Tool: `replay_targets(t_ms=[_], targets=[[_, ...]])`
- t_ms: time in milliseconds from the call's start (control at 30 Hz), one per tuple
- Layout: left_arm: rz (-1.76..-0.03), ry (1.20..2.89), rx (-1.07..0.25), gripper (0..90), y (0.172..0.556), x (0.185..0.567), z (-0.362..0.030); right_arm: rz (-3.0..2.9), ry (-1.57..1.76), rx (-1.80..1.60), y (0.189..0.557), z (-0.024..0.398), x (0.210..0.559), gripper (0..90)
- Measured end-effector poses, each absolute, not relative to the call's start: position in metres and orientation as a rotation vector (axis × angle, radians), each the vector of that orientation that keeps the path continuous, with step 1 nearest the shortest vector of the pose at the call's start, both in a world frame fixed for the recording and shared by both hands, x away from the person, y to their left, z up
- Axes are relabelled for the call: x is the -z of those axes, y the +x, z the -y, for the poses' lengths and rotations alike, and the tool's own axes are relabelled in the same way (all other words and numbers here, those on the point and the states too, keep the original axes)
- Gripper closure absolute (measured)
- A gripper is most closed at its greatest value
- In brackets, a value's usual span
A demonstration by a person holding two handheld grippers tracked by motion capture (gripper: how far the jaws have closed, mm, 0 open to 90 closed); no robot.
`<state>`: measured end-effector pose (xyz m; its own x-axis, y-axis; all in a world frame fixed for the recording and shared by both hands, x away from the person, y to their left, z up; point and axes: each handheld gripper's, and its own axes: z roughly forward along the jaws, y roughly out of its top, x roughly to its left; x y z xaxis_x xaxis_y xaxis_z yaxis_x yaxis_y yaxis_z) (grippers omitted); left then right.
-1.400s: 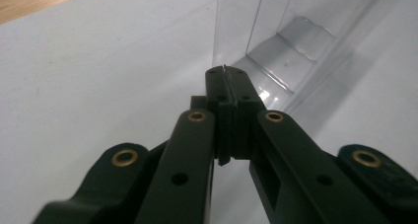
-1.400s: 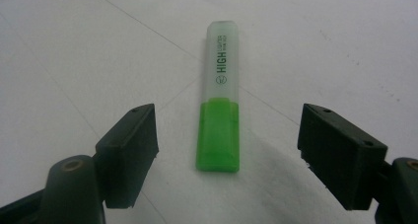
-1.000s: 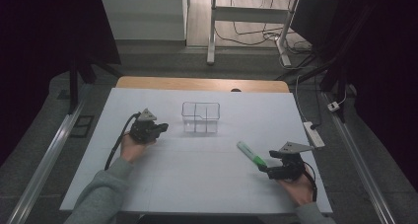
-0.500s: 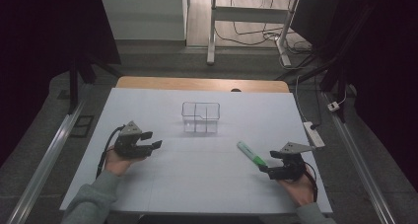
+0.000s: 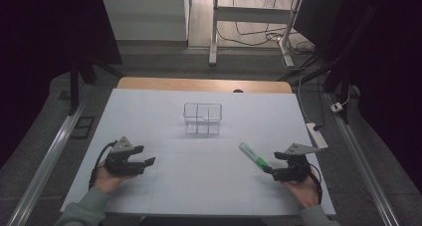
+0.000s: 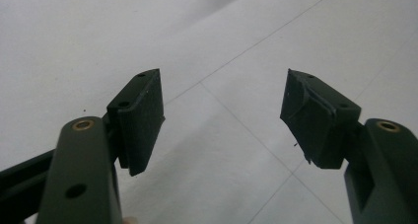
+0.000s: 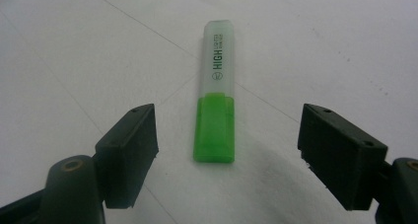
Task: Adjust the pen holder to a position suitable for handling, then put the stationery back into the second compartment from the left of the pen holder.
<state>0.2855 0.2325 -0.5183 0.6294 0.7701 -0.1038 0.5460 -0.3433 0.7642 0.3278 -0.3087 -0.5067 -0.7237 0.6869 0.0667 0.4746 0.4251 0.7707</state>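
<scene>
The right gripper [image 7: 226, 150] jaws stand wide open, gripping nothing; the green highlighter [image 7: 217, 110] lies on the white table [image 5: 164, 186] just ahead, centred between them, untouched. The left gripper [image 6: 222, 115] jaws, just opened wide, hold nothing.

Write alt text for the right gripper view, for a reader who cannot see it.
A green highlighter with a clear cap lies flat on the white table, pointing away from the camera. The right claw sits open just short of it, its two black jaws standing wide to either side of the green end without touching it.
</scene>
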Motion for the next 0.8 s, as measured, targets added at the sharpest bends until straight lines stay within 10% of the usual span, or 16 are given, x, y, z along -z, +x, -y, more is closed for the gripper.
replay_targets(t_ms=[800], targets=[[-1.004, 2.094, -0.356, 30.6, 0.283, 0.521, -0.226, -2.455, 1.022, -1.142, 0.334, 0.302, 0.488, 23.6]])
